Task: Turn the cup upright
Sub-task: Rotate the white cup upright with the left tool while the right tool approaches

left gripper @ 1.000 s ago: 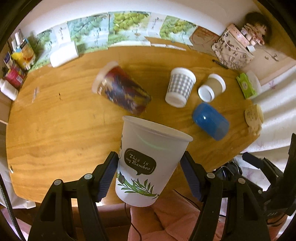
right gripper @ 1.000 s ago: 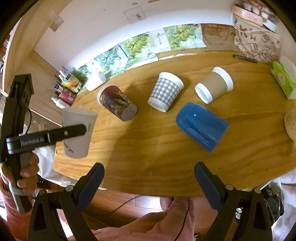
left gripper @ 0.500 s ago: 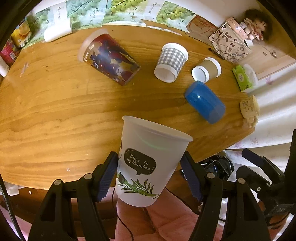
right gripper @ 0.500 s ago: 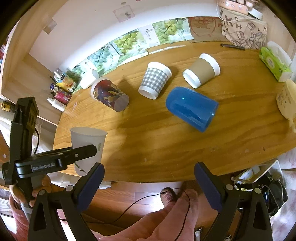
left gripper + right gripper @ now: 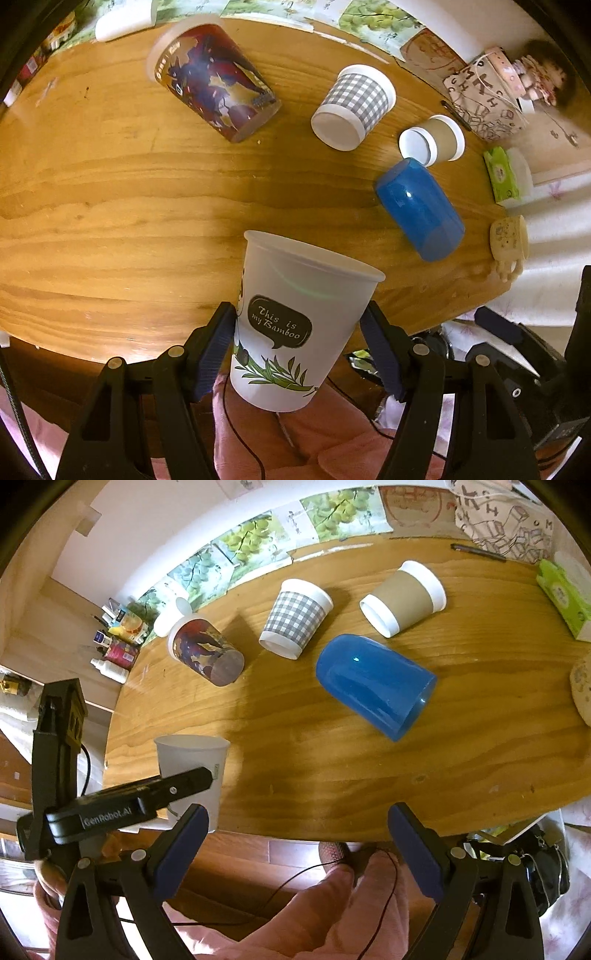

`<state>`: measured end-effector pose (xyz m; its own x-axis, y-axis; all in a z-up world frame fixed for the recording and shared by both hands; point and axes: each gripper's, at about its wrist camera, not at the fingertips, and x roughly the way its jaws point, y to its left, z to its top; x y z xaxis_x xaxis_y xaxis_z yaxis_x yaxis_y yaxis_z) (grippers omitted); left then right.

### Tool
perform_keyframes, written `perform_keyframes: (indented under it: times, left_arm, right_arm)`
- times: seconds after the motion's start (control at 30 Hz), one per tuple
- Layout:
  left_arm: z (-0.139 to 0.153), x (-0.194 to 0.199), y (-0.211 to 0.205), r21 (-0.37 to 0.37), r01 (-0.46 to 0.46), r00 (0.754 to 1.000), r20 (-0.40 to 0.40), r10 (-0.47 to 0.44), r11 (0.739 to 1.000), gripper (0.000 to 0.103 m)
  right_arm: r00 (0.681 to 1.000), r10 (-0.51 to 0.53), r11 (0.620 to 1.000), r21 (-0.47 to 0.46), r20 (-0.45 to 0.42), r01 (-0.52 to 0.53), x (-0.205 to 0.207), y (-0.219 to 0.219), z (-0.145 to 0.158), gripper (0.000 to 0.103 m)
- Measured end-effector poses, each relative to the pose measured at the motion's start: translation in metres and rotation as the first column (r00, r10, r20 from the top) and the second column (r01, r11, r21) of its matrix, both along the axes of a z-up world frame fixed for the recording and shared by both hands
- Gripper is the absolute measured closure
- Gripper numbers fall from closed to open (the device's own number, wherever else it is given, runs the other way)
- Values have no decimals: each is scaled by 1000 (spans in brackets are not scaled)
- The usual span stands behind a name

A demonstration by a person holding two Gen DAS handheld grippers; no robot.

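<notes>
Left wrist view: white cup (image 5: 295, 321) is pinched upright by the left gripper (image 5: 299, 347), not yet set on the surface (image 5: 110, 206); right gripper (image 5: 295, 845) fingers are spread, empty.

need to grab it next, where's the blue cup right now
The blue cup lies on its side mid-table in the right wrist view, just in front of the checked cup and the brown cup, ahead of the empty right gripper.
</notes>
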<state>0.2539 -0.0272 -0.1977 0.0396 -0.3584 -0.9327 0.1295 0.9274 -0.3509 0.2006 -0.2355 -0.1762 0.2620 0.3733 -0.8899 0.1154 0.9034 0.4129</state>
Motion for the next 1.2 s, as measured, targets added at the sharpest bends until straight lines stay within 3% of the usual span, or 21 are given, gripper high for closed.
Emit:
perform_keyframes:
  times: [0.53,1.1,1.2]
  left_arm:
    - [-34,10,-23,15,-86,993,-77,87,996,29]
    - [-48,16,-21,6,-126,984,-129,126,992,28]
    - [-49,16,-23,11,-121,984,-132,122,993,22]
  right_arm:
    - [984,142,990,37,-104,-138,24,-9,-28,5]
    - [955,268,963,59,-126,-263,40,6,-38,5]
    - [953,274,961,62,-129,-268,41,6,-39,5]
